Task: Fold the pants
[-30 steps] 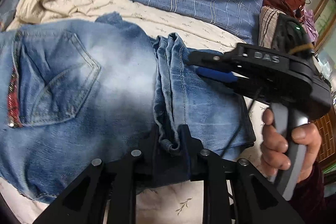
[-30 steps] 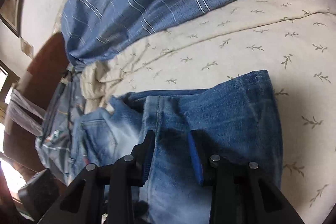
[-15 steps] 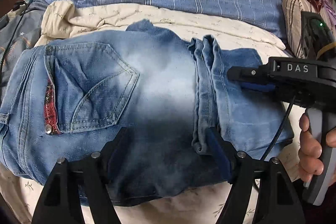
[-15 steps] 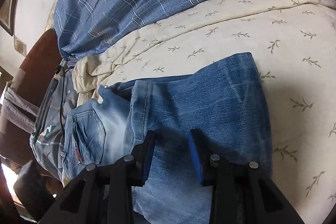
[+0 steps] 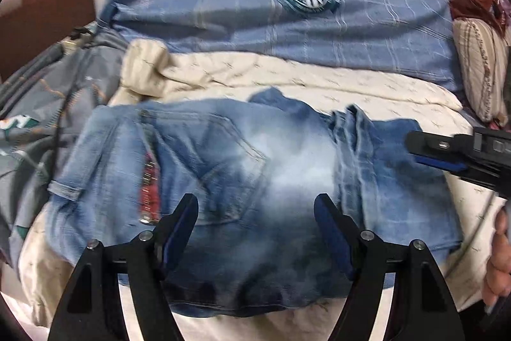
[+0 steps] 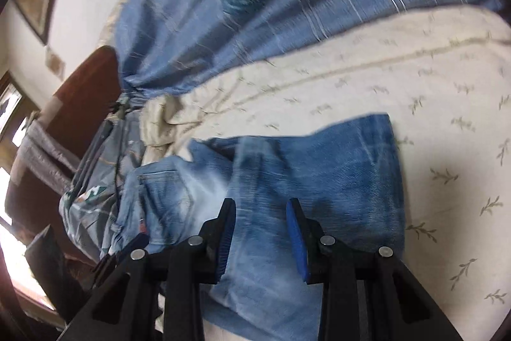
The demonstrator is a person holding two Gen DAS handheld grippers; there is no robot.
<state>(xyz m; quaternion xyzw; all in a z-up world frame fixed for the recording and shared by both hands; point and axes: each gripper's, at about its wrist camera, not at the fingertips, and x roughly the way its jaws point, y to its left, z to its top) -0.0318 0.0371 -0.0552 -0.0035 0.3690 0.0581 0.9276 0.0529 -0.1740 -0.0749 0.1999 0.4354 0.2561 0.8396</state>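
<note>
The jeans (image 5: 255,181) lie folded on the bed (image 5: 399,98), spread flat across its cream, leaf-printed sheet (image 6: 431,104). A back pocket with a red trim strip faces up on the left part of the bundle, and the leg ends are doubled over on the right part, their hems forming a ridge across the middle. The folded edge of the denim reaches close to the near edge of the bed.

The left gripper (image 5: 255,213) hovers over the near side of the jeans; its jaws stand wide apart and nothing is pinched between them. The right gripper (image 6: 260,229) hangs above the doubled-over leg section; its jaws are part open with only bare denim showing through the gap, no cloth clamped. In the left wrist view it comes in from the right edge above the jeans, with the person's hand (image 5: 498,261) below it.

Beyond the jeans, toward the far edge of the bed, lies a blue checked pillow (image 5: 287,5) with a round badge. A grey patterned cloth (image 5: 38,104) is bunched at the left edge of the bed, and a striped cushion (image 5: 479,69) sits at the right.
</note>
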